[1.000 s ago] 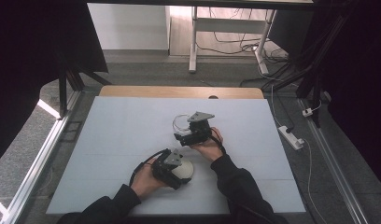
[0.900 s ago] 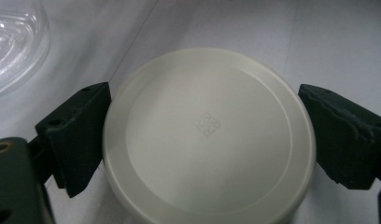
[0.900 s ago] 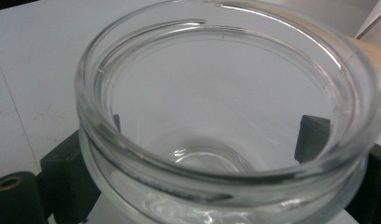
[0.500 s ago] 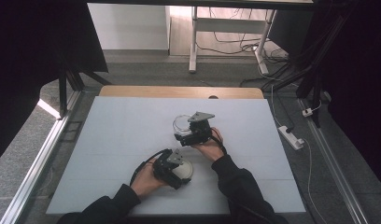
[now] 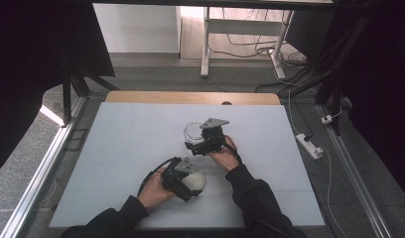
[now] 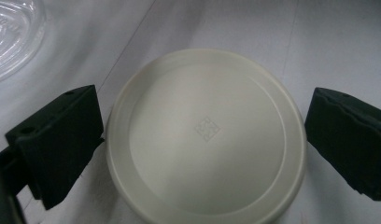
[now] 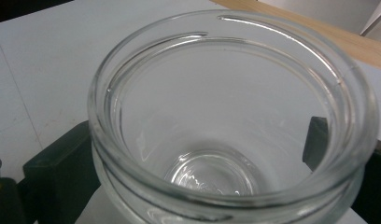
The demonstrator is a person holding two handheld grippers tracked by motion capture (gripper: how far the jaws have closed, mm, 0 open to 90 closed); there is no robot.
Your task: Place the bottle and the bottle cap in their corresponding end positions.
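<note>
A round cream lid [image 6: 207,93] lies flat on the white table. My left gripper [image 6: 205,140] stands open around it, one jaw on each side. The left pad [image 6: 62,140] touches the rim and a thin shadowed gap shows at the right pad [image 6: 347,140]. In the high view the left gripper [image 5: 189,177] and the lid [image 5: 197,183] are near the table's front. My right gripper [image 7: 193,158] is shut on a clear glass jar [image 7: 226,107], mouth open toward the camera, with nothing inside. In the high view the right gripper [image 5: 197,144] holds the jar [image 5: 191,132] at mid-table.
The white table top [image 5: 131,139] has a wooden strip [image 5: 190,97] along its far edge. A power strip [image 5: 308,145] lies on the floor to the right. Cables and a desk frame [image 5: 205,44] stand beyond the table. Part of the glass jar [image 6: 11,37] shows in the left gripper view's top left corner.
</note>
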